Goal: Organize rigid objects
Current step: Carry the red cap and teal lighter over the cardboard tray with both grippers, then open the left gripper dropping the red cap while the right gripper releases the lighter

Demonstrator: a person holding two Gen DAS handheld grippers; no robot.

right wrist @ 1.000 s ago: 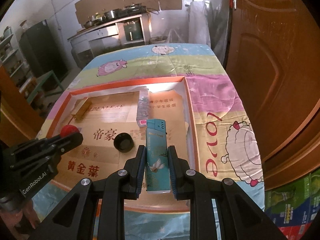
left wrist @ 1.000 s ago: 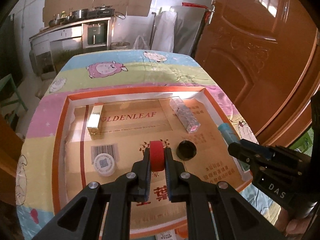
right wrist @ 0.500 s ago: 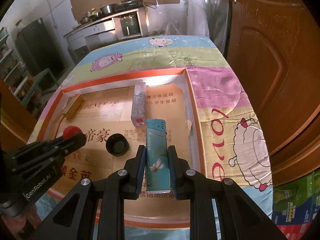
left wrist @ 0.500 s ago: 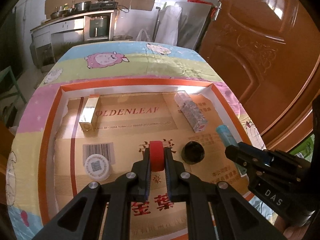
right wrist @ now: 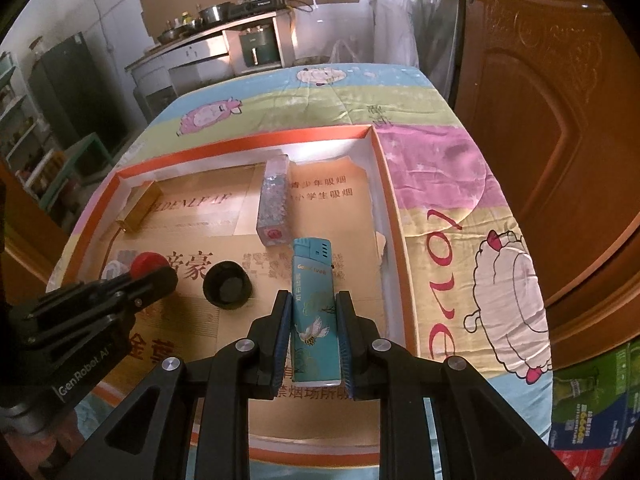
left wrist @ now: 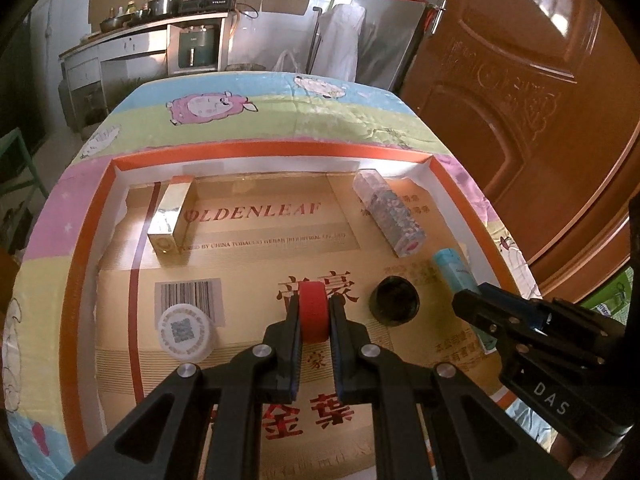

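The left gripper (left wrist: 314, 320) points steeply down over the tray (left wrist: 96, 216), its jaws closed on a red cap (left wrist: 314, 312). The right gripper (right wrist: 314, 320), nearer the tray's right edge, clamps a teal lighter (right wrist: 314, 304).

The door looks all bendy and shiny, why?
Left wrist view: the fisheye lens bows the brown door, and bright glare patches sit near its top. Right wrist view: the door bows too, corners go black, but the teal lighter stays sharp.
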